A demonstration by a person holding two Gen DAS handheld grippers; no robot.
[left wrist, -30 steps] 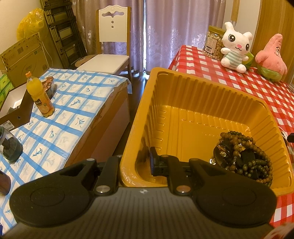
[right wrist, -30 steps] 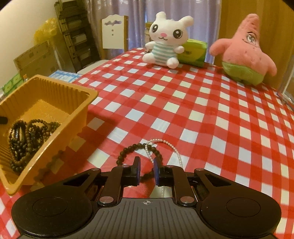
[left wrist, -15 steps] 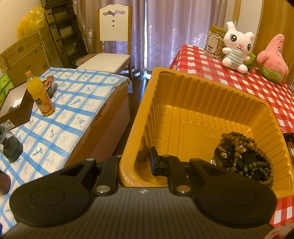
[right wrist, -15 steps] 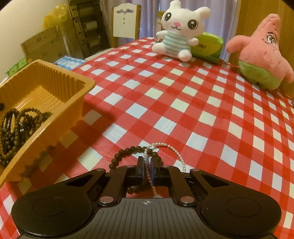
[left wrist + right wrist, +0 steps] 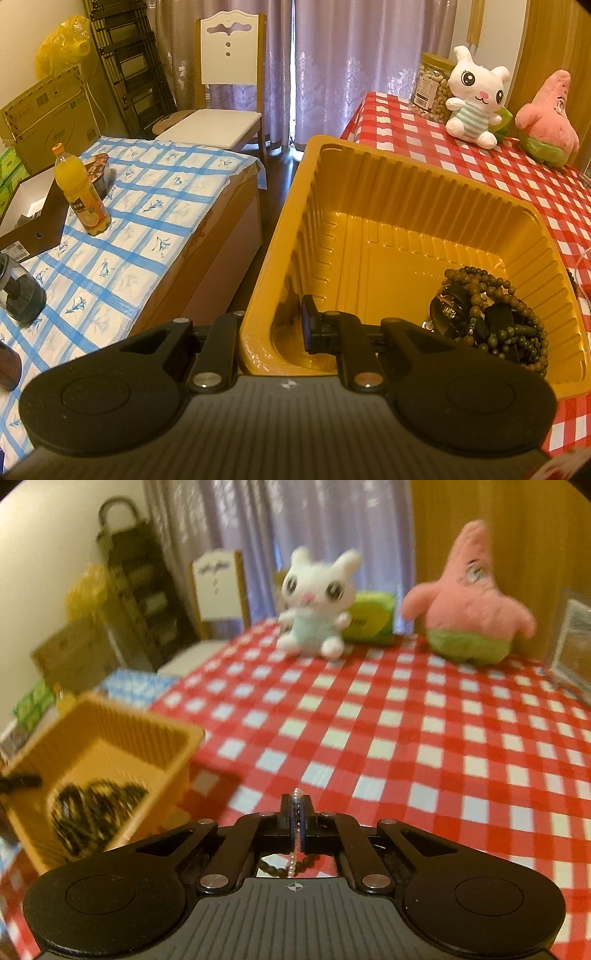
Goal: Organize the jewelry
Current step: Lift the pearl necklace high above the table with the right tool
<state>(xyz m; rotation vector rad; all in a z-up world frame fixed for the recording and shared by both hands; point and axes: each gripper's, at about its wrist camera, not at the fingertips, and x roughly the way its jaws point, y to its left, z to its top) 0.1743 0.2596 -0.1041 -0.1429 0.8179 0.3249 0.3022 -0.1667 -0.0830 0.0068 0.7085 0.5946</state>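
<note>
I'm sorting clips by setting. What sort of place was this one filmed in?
Most likely a lived-in home room: a table under a red checked tablecloth with plush toys, a dining chair by curtains, and cardboard boxes.

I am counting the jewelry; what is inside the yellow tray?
The yellow tray holds a heap of dark bead bracelets in one corner. What lies beneath the heap is covered.

Left gripper (image 5: 271, 328) was clamped tight across a thin wall – tilted downward. Right gripper (image 5: 296, 812) was fully closed, jaws pressed together.
</note>
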